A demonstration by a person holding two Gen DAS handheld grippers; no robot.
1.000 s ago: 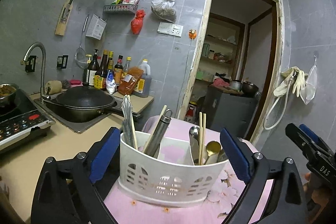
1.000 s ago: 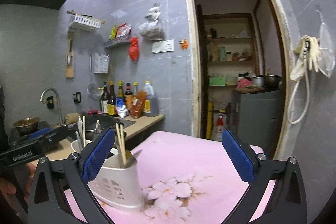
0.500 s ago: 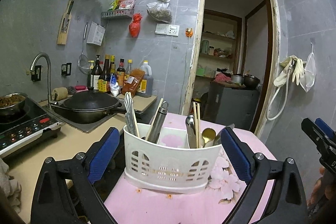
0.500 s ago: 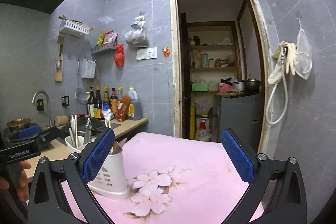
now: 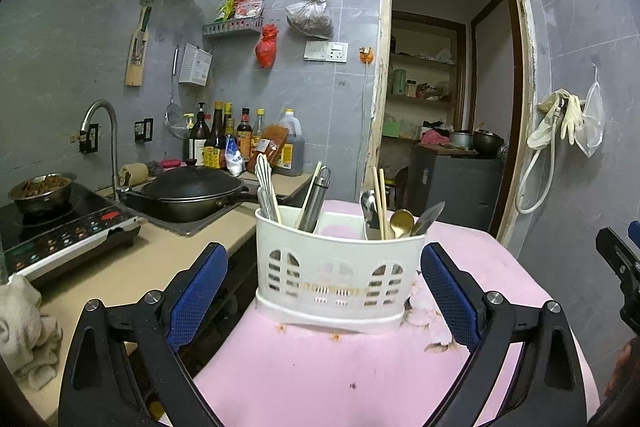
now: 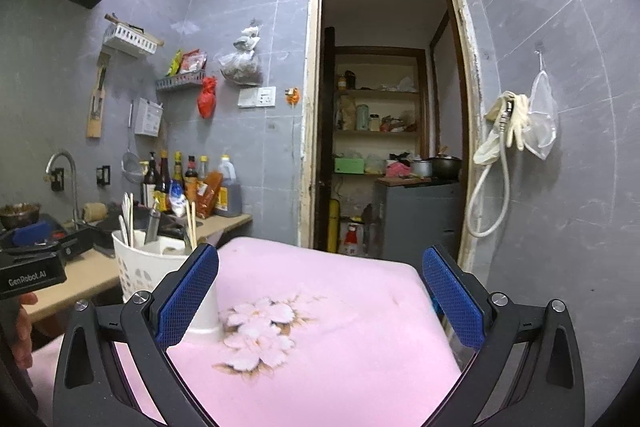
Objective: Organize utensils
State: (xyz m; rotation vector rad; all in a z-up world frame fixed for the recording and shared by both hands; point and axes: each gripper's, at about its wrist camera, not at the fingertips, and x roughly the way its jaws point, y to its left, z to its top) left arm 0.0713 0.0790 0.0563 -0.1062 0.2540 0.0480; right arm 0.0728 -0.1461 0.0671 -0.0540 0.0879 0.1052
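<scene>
Since a second ago both of my grippers have drawn back from the white caddy (image 5: 340, 273), which now sits farther ahead of my left fingers and lower in that view. My left gripper (image 5: 323, 285) has its fingers spread wide and holds nothing; the caddy stands upright between the two blue pads (image 5: 198, 287) but beyond their tips, touching neither. It rests on the pink flowered cloth (image 5: 320, 379), near the cloth's left edge by the counter (image 5: 132, 267).

Inside the caddy, seen past my left fingers, flat pale handles (image 5: 266, 193) lean in the left compartment, a metal tube-like tool (image 5: 316, 201) tilts beside them, and the right compartment holds a pair of chopsticks (image 5: 382, 201), a steel spoon (image 5: 369, 207), a gold spoon (image 5: 402, 222) and a knife blade (image 5: 427, 217).

My right gripper (image 6: 320, 297) is likewise spread wide and empty, over bare pink cloth. From there the caddy lies off to the left, partly hidden behind my left-side pad (image 6: 188, 295), not between the fingers.
</scene>
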